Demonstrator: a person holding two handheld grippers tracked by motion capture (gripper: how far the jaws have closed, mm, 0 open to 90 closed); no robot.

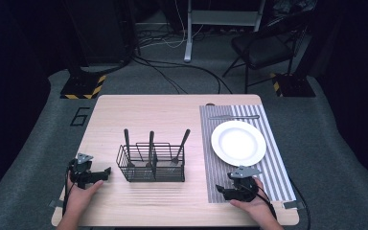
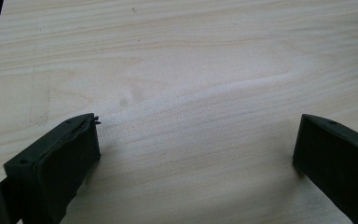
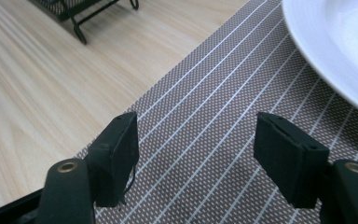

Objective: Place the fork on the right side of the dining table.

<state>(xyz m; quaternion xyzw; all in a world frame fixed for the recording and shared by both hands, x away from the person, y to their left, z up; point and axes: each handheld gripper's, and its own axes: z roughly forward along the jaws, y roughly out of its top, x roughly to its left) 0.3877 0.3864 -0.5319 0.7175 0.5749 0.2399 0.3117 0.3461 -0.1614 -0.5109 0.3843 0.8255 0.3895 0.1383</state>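
At the near edge of the wooden surface [image 1: 172,110], a hand holds each set of tongs. The left tongs [image 1: 106,171] rest near the near left corner, pointing right toward the caddy; in the left gripper view the left tongs [image 2: 196,154] are released, jaws wide apart over bare wood with nothing between them, and both jaws are cut off by the bottom edge. The right tongs [image 1: 219,189] sit on the near end of the striped mat [image 1: 278,177], pointing left. In the right gripper view the right tongs [image 3: 196,154] are likewise released, jaws spread over the mat [image 3: 223,140] and grasping nothing; the plate [image 3: 335,46] is cut off at the top right, and only a foot of the caddy [image 3: 77,18] shows at the top left.

Farther in, a black wire caddy [image 1: 151,163] stands mid-surface, between the two tongs and apart from both. Three dark handles [image 1: 150,141] rise from it; their working ends are hidden behind the mesh, so which utensils they are is unclear. To its right a white plate [image 1: 238,143] lies on the mat. Beyond the plate, a slim pale utensil [image 1: 234,116] lies across the mat's far end, too small to identify.
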